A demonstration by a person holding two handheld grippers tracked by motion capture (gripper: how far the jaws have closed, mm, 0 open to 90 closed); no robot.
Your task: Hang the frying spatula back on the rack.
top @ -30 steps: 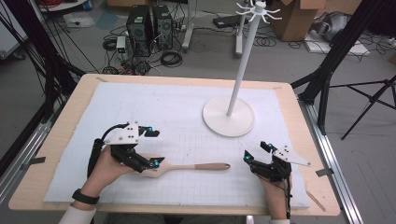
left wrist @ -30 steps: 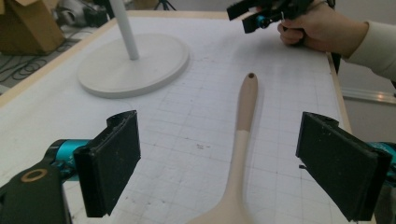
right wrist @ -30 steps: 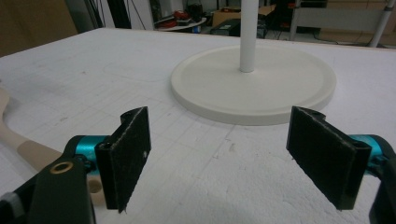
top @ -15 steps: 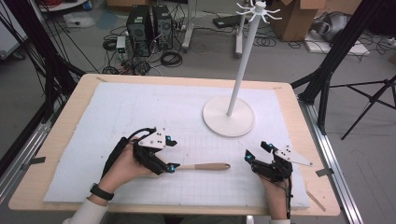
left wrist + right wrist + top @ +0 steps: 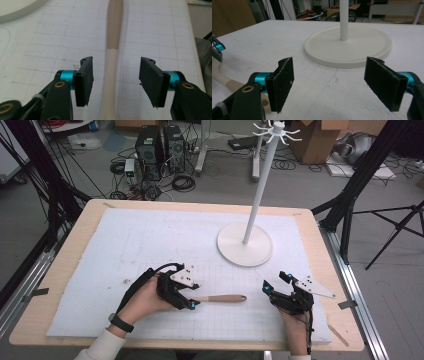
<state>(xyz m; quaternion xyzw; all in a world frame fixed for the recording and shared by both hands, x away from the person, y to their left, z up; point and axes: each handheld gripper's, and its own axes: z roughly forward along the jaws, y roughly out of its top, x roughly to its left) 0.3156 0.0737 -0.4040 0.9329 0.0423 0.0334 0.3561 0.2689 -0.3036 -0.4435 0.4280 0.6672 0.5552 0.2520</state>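
A utensil with a brown wooden handle (image 5: 223,298) and a cream neck lies flat on the white mat, handle pointing right. My left gripper (image 5: 193,296) is set down over its cream end. In the left gripper view the utensil (image 5: 114,32) runs up between the two pads of the left gripper (image 5: 116,80). The jaws have just been closing, but a gap remains on each side, so it is open. My right gripper (image 5: 274,282) rests on the mat at the front right. It is open, with only bare mat between the pads of the right gripper (image 5: 332,85).
A white hook stand rises from a round base (image 5: 245,247) on the mat behind the right gripper, also seen as the stand base (image 5: 348,47). The wooden table edge (image 5: 65,270) frames the mat. Cables and computer cases lie on the floor beyond.
My left gripper has moved right and down onto the utensil's cream end, and its jaws have narrowed around it. The right gripper has stayed where it was.
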